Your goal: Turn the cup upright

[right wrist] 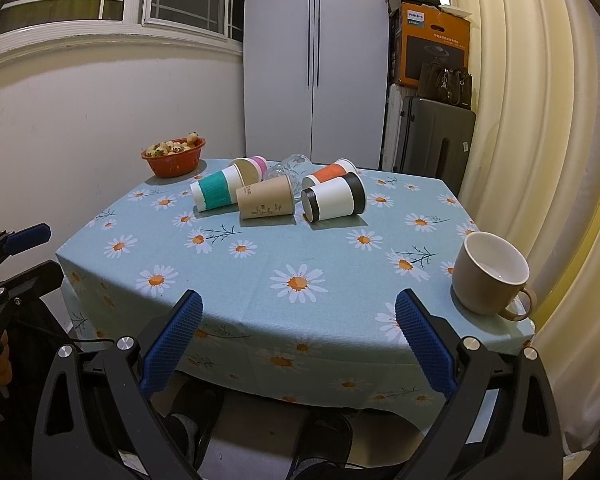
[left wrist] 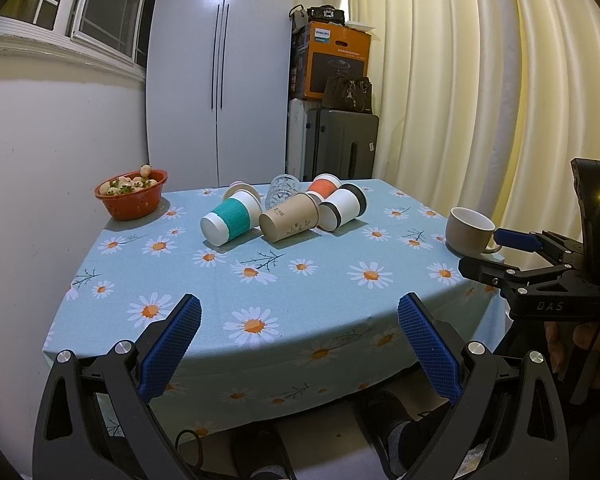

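Several cups lie on their sides at the far middle of the table: a teal-sleeved cup [left wrist: 230,218] [right wrist: 214,191], a brown paper cup [left wrist: 289,218] [right wrist: 265,203], a black-and-white cup [left wrist: 345,208] [right wrist: 334,197], an orange cup [left wrist: 324,186] [right wrist: 329,172], a pink cup [right wrist: 252,168] and a clear glass [left wrist: 282,192] [right wrist: 290,168]. A beige mug [left wrist: 469,232] [right wrist: 490,274] stands upright at the right edge. My left gripper [left wrist: 299,330] is open and empty above the near table edge. My right gripper [right wrist: 298,328] is open and empty there too; it also shows in the left wrist view [left wrist: 496,256].
The table has a blue daisy tablecloth [left wrist: 300,308] [right wrist: 260,264]. An orange bowl [left wrist: 132,196] [right wrist: 174,160] of fruit sits at the far left corner. A wall is to the left, curtains [left wrist: 480,100] to the right, suitcases and boxes [left wrist: 340,140] behind.
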A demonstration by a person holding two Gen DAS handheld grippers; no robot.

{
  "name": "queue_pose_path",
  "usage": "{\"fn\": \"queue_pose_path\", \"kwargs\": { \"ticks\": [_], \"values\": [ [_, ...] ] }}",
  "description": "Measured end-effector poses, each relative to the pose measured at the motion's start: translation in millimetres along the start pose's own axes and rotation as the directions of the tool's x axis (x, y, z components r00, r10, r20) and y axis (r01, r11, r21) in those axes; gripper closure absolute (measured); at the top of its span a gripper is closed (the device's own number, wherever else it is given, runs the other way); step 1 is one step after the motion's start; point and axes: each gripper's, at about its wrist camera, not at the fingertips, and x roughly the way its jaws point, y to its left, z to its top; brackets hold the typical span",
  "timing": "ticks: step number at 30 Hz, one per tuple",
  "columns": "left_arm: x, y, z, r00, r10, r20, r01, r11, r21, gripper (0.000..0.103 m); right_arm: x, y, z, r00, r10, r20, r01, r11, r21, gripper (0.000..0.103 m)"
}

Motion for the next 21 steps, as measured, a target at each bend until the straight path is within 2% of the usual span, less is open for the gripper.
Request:
{"fn": "queue_pose_path", "kwargs": {
  "ticks": [16,21],
  "values": [
    [1.5,-0.7,-2.4,1.0,0.0,-0.009,0.0,1.0,-0.005,0.007,-2.1,0.8,-0.7,1.0,0.007,0.004,-0.007,1.0,0.0,0.007],
    [1.3,4.1,-1.8,1.0,-0.012,-0.018,0.011,0.999,-0.033,0.007,1.6,2.5,2.8,1.0,0.02,-0.016,-0.02,1.0,0.001,0.007]
  ]
}}
